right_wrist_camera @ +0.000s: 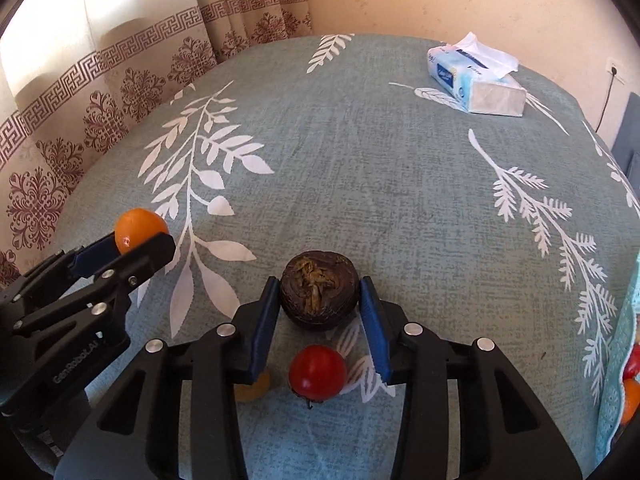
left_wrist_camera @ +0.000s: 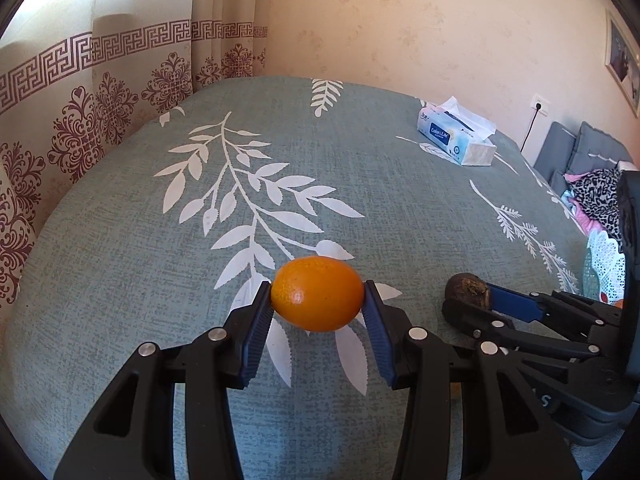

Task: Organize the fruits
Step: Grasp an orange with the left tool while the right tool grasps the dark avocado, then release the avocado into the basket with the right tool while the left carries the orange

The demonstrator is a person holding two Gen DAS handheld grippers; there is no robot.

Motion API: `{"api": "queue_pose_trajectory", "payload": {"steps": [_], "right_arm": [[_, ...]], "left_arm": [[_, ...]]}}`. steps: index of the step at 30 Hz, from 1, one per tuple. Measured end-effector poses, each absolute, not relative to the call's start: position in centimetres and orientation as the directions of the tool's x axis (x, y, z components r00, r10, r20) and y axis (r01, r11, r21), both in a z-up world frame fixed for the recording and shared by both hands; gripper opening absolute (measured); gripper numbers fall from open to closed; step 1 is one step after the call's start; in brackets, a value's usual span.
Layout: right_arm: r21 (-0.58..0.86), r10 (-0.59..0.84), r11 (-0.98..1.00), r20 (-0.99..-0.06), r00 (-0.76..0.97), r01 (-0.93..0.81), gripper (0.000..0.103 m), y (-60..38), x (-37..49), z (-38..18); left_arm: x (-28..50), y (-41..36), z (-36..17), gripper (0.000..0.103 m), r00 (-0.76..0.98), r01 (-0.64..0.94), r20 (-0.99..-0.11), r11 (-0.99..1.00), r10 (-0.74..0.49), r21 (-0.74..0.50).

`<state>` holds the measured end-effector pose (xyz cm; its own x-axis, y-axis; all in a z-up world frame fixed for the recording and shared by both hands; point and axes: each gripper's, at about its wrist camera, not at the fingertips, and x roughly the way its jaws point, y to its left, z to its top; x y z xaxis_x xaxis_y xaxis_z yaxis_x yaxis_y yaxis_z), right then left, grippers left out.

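My left gripper (left_wrist_camera: 318,300) has its jaws clamped on a small smooth orange citrus fruit (left_wrist_camera: 318,299), both blue pads pressed to its sides, and the fruit is lifted off the cloth. My right gripper (right_wrist_camera: 319,300) has its jaws clamped on a dark brown, rough round fruit with a dried fibrous crown (right_wrist_camera: 319,295), held just to the right of the orange one. In the right wrist view, a glossy red round tomato-like fruit (right_wrist_camera: 318,373) lies on the cloth below the brown fruit, nearer to me, and a pale yellow-orange fruit (right_wrist_camera: 253,389), mostly hidden behind my jaw, lies left of the red one.

Under everything is a tabletop covered by a grey-green woven cloth printed with white leaf sprays (left_wrist_camera: 360,160). Far beyond the brown fruit and to its right a blue-and-white soft pack of tissues (right_wrist_camera: 476,80) lies near the back edge, a white sheet poking from its top. To the right of the brown fruit, at the cloth's edge, is a pale turquoise lattice basket (right_wrist_camera: 618,360) with red and orange fruit inside.

Behind the tabletop hang cream curtains with a maroon key-pattern border (left_wrist_camera: 100,80), a peach wall (left_wrist_camera: 440,20) beside them.
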<state>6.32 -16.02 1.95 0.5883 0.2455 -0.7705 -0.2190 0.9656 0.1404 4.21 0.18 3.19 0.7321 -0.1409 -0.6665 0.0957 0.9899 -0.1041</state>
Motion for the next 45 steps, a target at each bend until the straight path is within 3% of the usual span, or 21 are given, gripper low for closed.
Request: {"api": "queue_pose_trajectory", "payload": {"steps": [11,23,45], "right_arm": [[0.149,0.229,0.973,-0.72,0.655,-0.176,0.042,-18.1,4.4,4.4],[0.139,0.117,0.99,-0.663,0.739,-0.032,0.042,-24.1,1.0,6.9],[0.186,-0.028,0.964,-0.637,0.77,0.189,0.041,-33.9,-3.8,7.2]], "left_arm": [[3.6,-0.4,3.4,0.045,0.745,0.107,-0.654,0.992,-0.128,-0.073],[2.6,-1.7,3.8,0.045,0.757,0.132,-0.641,0.991,-0.125,-0.037],[0.6,-5.2,4.5,0.045,0.76,0.205,-0.631,0.979,-0.153,0.01]]}}
